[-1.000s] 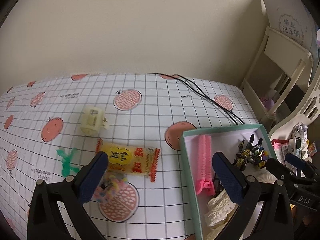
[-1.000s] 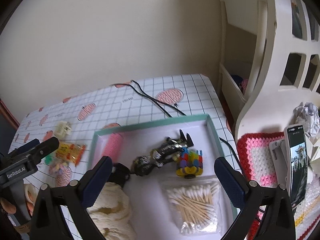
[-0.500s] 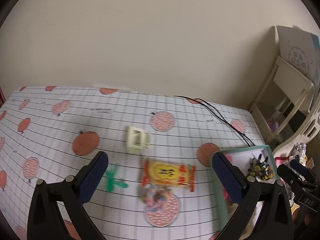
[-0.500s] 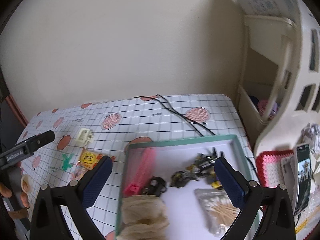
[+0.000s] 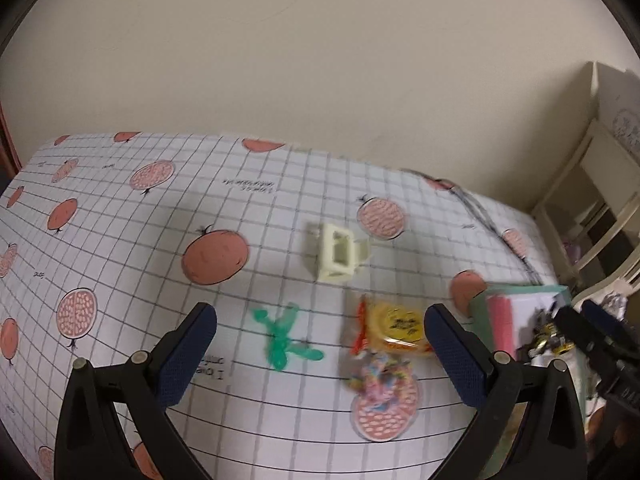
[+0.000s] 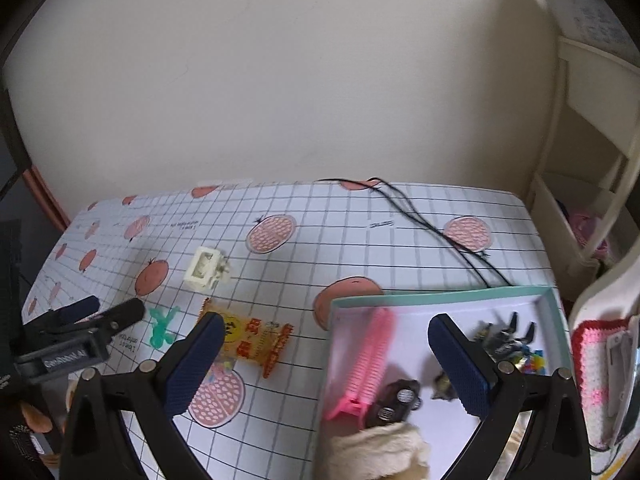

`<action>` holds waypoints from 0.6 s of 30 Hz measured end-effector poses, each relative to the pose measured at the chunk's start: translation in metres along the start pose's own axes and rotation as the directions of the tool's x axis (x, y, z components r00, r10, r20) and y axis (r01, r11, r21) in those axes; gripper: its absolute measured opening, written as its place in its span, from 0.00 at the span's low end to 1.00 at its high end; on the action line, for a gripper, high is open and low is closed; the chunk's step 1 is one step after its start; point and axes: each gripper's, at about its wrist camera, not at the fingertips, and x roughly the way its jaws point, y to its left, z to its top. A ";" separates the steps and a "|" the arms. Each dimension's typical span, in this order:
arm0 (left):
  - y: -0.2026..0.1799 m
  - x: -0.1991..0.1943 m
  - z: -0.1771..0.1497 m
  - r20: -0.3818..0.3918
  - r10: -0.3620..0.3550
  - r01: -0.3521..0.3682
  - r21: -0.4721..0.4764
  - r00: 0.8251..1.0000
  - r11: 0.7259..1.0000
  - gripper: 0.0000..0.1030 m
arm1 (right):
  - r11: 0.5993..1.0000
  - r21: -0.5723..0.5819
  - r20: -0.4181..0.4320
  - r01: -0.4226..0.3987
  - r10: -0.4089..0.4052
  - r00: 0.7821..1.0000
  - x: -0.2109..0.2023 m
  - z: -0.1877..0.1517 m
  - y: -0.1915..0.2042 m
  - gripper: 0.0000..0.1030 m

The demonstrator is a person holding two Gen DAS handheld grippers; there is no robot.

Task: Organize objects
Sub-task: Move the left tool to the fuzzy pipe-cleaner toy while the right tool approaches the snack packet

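Both cameras have swung left since a second ago, bringing more of the gridded tablecloth [image 5: 120,208] into sight. Blur smears the multicoloured bundle [image 5: 378,376] beyond naming, and the teal-rimmed box [image 6: 440,298] is cut off at the near edge. With its jaws wide and empty, the left gripper [image 5: 320,354] frames the green toy [image 5: 282,338] and yellow snack packet [image 5: 394,330]; the cream plug [image 5: 338,254] lies farther off. Also wide and empty, the right gripper [image 6: 322,364] hangs over the box's left rim, pink comb [image 6: 368,364] between its fingers.

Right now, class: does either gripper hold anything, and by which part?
Nothing is held: the left gripper and the right gripper are both open and empty.
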 end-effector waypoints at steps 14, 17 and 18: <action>0.001 0.027 -0.023 -0.130 -0.014 0.023 0.061 0.991 0.998 1.00 | 0.996 -0.073 -0.097 -0.051 0.043 0.994 0.044 0.012 0.028 0.91; -0.005 0.032 -0.027 -0.161 -0.032 0.044 0.076 0.986 0.996 0.99 | 0.994 -0.088 -0.131 -0.071 0.059 0.990 0.054 0.011 0.033 0.90; -0.007 0.034 -0.029 -0.173 -0.035 0.049 0.083 0.984 0.995 0.97 | 0.993 -0.093 -0.143 -0.078 0.064 0.988 0.057 0.011 0.035 0.90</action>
